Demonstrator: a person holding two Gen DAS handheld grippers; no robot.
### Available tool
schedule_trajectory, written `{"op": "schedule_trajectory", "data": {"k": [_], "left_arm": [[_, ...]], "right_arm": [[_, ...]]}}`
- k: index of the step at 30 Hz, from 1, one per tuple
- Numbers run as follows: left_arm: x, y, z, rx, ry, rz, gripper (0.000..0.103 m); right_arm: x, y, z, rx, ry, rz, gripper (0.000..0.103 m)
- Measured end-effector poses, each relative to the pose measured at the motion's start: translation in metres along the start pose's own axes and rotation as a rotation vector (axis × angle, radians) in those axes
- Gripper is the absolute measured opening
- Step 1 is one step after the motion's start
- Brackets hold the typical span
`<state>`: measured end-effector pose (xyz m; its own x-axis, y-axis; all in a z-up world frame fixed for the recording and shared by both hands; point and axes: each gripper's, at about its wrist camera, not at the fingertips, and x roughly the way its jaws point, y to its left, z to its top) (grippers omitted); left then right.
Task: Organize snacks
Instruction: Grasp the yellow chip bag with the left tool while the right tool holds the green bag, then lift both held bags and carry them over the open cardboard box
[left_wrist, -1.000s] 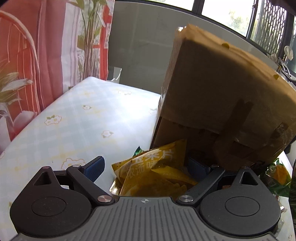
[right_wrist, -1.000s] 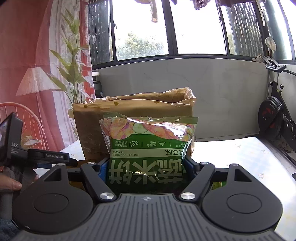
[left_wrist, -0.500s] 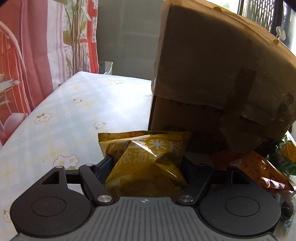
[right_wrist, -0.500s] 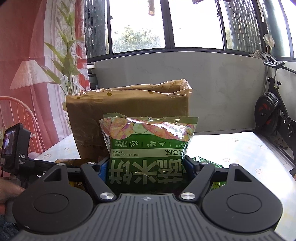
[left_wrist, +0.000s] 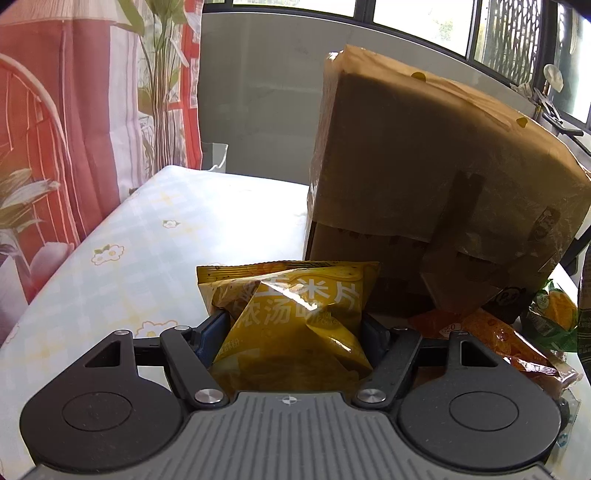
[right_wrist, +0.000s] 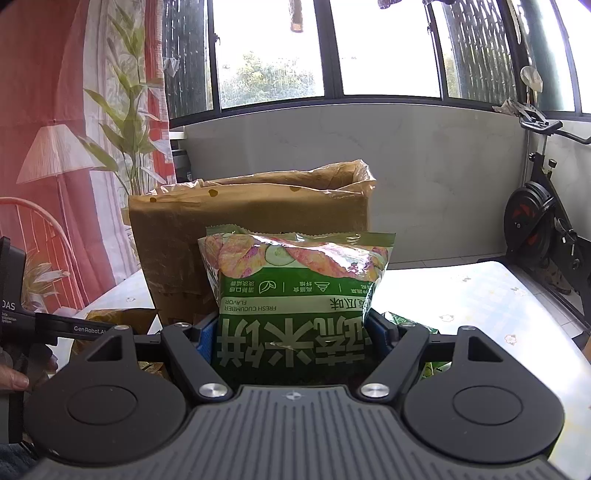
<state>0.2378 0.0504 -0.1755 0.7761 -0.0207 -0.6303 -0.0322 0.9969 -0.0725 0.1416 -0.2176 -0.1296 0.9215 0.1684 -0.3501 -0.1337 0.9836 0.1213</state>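
My left gripper (left_wrist: 291, 328) is shut on a yellow snack bag (left_wrist: 295, 310) and holds it above the table, in front of the tall cardboard box (left_wrist: 436, 177). My right gripper (right_wrist: 293, 332) is shut on a green cucumber-flavour snack bag (right_wrist: 299, 291), held upright in front of the same box (right_wrist: 255, 221), whose top is open. The left gripper's body (right_wrist: 22, 328) and the yellow bag (right_wrist: 118, 317) show at the left of the right wrist view.
An orange snack bag (left_wrist: 491, 339) and a green one (left_wrist: 554, 321) lie by the box's right foot. Another green bag (right_wrist: 410, 321) lies behind my right gripper. The floral tablecloth (left_wrist: 147, 251) spreads to the left. An exercise bike (right_wrist: 543, 221) stands at far right.
My left gripper closed on the yellow bag and lifted it off the table. My right gripper kept its hold on the green bag and drifted a little relative to the box.
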Motion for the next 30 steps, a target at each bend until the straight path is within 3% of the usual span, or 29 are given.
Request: {"op": "schedule_trajectory", "data": {"k": [30], "left_arm": [[-0.080,-0.035,0.045,0.042,-0.200,-0.021,0.075]], "right_arm": [[-0.021,-0.016,0.024,0.010,-0.088,0.009,0.077]]}}
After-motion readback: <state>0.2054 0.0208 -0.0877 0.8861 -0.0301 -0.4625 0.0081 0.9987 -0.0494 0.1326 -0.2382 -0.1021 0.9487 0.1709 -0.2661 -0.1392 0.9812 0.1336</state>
